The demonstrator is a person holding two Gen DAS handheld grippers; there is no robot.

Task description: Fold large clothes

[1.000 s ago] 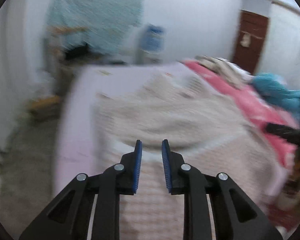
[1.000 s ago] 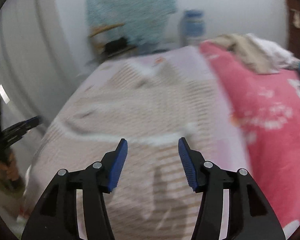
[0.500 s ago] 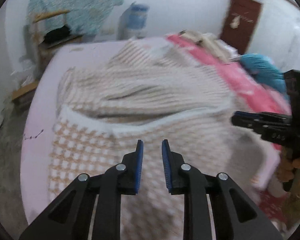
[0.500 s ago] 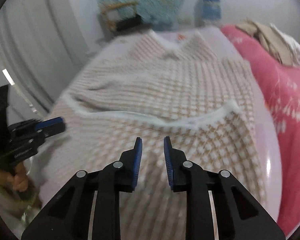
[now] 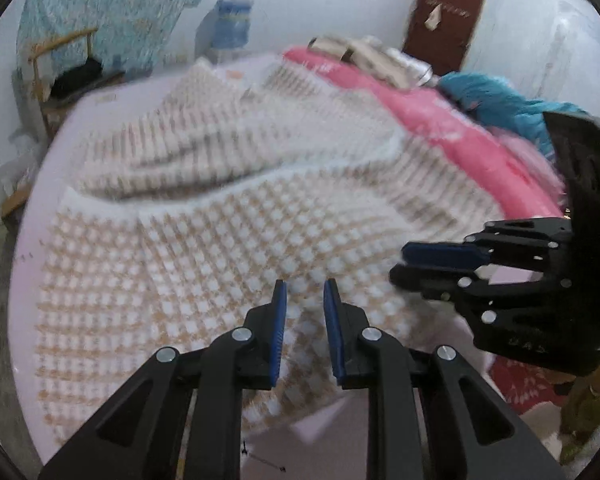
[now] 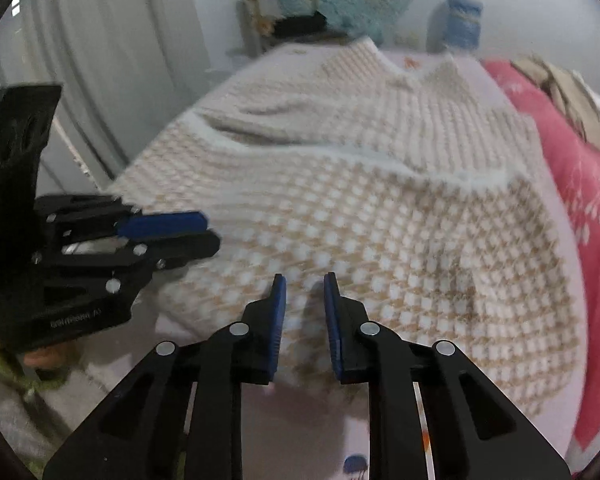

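- Left wrist view: checked beige-and-white garment (image 5: 260, 216) spread on bed (image 5: 32, 208), upper part bunched toward 12 o'clock.
- Left gripper (image 5: 305, 300): jaws narrow, empty.
- Right gripper (image 6: 305, 296): jaws just closed narrow, empty.

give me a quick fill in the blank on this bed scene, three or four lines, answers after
1. The checked beige-and-white garment is spread on a bed with a pale ____ sheet.
2. To the garment's right in the right wrist view lies a ____ blanket.
3. Between the blue pads of the left tool there is ____.
4. The door in the far wall is dark ____.

Answers: pink; pink-red; nothing; brown
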